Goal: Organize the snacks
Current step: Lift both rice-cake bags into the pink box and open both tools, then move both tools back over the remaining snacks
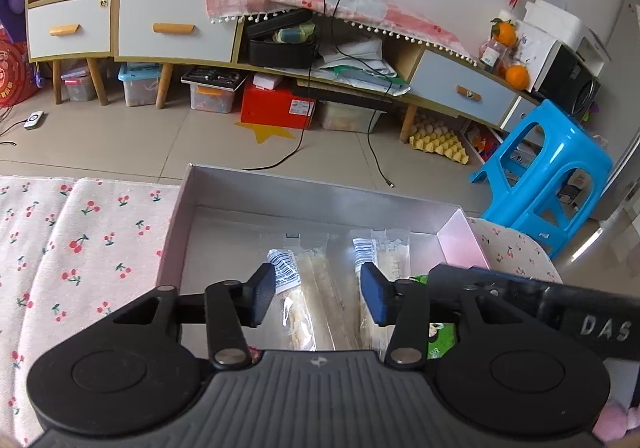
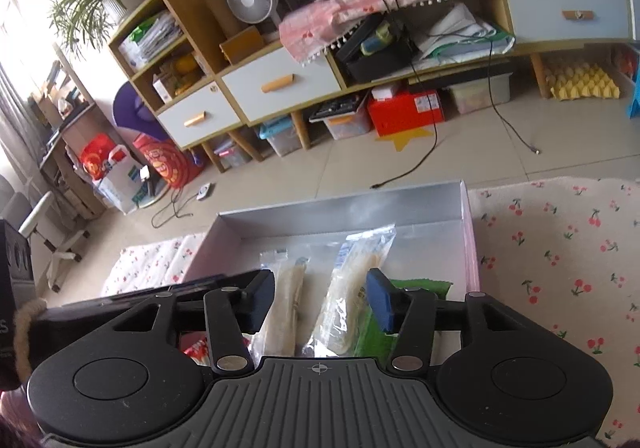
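Snack packets lie inside an open silver box (image 1: 320, 203) set on a cherry-print cloth (image 1: 80, 248). Two clear packets of pale sticks rest side by side on the box floor: one (image 1: 308, 308) on the left, the other (image 1: 380, 260) to its right. A green packet (image 2: 400, 312) lies beside them at the right wall. Left tool (image 1: 318, 294) hangs over the clear packets, jaws partly apart, gripping nothing. Right tool (image 2: 320, 298) likewise stands partly apart above the packets, pads clear of them.
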